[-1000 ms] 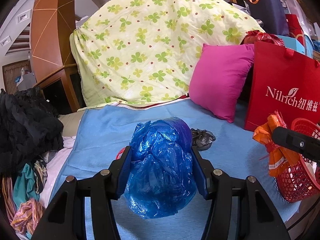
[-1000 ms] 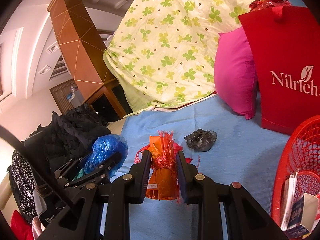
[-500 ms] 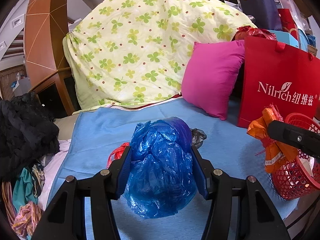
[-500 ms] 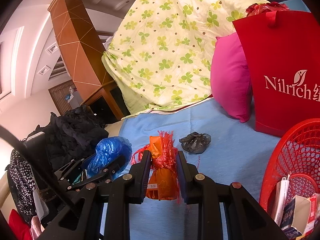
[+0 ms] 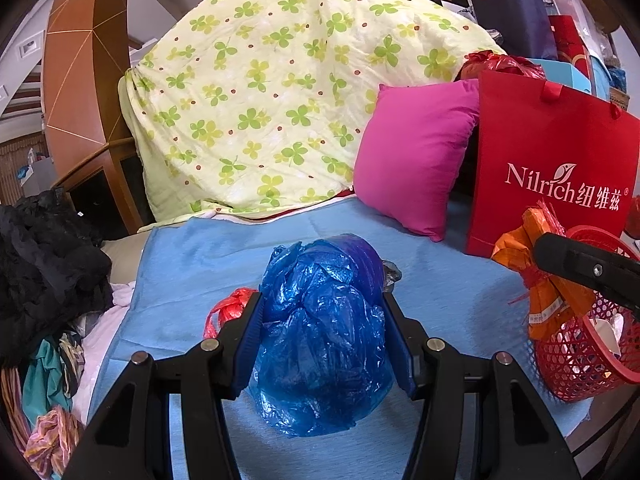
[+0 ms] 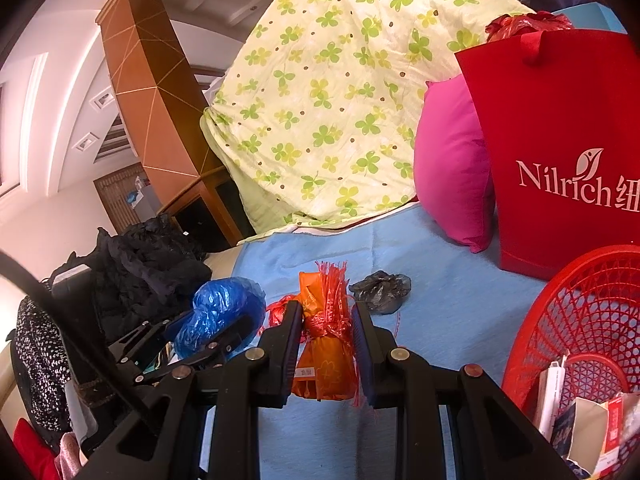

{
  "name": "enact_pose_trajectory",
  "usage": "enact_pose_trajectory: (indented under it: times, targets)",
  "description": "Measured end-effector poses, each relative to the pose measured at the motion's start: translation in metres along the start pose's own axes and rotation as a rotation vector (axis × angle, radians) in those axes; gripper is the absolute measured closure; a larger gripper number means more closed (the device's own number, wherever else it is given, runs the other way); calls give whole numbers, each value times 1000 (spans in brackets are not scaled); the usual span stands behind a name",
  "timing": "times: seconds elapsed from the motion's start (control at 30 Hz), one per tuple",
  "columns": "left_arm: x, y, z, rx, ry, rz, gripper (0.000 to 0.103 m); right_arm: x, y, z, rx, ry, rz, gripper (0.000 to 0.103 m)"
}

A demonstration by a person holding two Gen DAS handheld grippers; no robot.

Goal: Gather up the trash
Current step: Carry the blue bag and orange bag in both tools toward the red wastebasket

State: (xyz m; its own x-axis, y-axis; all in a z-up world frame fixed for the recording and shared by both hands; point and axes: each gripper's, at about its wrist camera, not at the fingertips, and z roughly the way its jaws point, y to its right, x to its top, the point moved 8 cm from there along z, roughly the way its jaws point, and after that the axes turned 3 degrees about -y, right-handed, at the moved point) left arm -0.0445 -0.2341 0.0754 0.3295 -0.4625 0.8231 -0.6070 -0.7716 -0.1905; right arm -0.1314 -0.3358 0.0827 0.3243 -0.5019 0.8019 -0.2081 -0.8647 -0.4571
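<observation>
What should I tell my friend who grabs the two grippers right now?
Left gripper: shut on the blue plastic bag.
Right gripper: shut on the orange packet, close to the red basket.
Done: the basket already holds some paper and boxes.
Left: drop both held pieces into the basket, then probably fetch the grey crumpled bag and the red bag lying on the blue sheet.
</observation>
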Motion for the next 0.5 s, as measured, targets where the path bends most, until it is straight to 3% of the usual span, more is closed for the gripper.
enact_pose_trajectory:
  times: [0.5]
  targets:
    - [1, 10, -5, -24, 10, 18, 45, 3, 4, -7, -10, 17, 4, 76]
